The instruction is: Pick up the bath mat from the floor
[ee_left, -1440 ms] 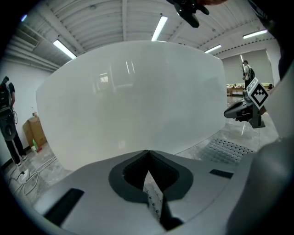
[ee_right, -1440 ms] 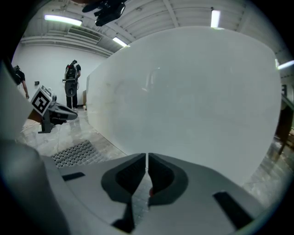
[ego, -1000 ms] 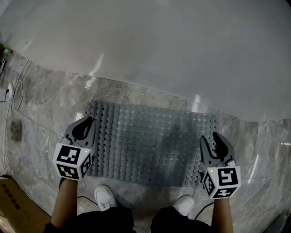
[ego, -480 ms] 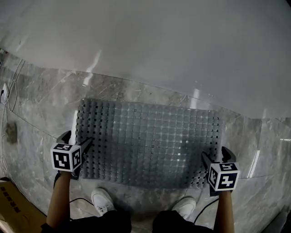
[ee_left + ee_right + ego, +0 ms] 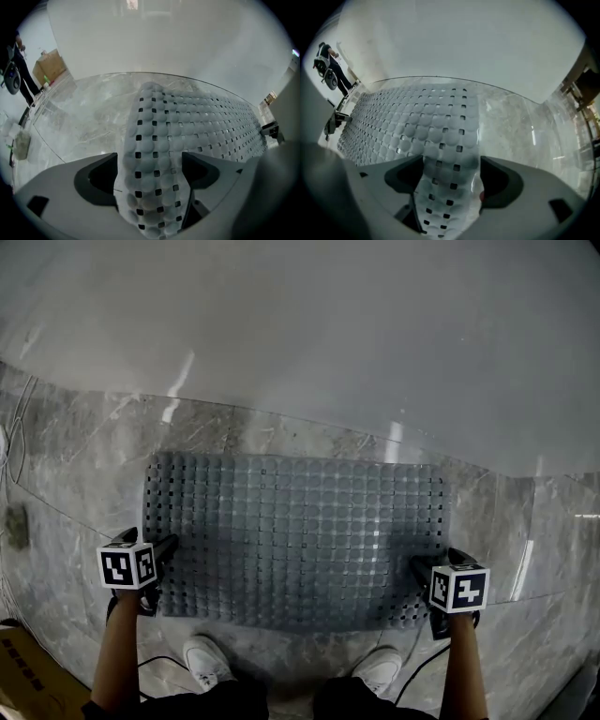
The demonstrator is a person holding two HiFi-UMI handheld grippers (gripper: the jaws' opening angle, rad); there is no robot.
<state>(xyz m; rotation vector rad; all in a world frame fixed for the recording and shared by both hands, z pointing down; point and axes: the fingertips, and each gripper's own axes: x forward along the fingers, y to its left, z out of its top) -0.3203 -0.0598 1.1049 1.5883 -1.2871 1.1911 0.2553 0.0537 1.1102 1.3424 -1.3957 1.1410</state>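
A grey bath mat (image 5: 295, 535) with rows of bumps and square holes lies flat on the marble floor (image 5: 84, 474). My left gripper (image 5: 148, 542) points steeply down at the mat's left end. In the left gripper view the left gripper (image 5: 150, 164) has just been opening its jaws, and they stand wide with the mat's edge strip (image 5: 152, 140) between them, not pinched. My right gripper (image 5: 439, 561) is at the right end. The right gripper (image 5: 451, 171) has also just been opening, its jaws wide astride that edge of the mat (image 5: 440, 126).
A big curved white surface (image 5: 309, 334) rises just beyond the mat. The person's white shoes (image 5: 208, 657) (image 5: 375, 667) stand close to the mat's near edge. A cardboard box (image 5: 28, 662) sits at the lower left, with cables along the left edge.
Both grippers have dropped toward the floor and tipped downward onto the mat's two short ends. Their jaws went from nearly closed to wide open.
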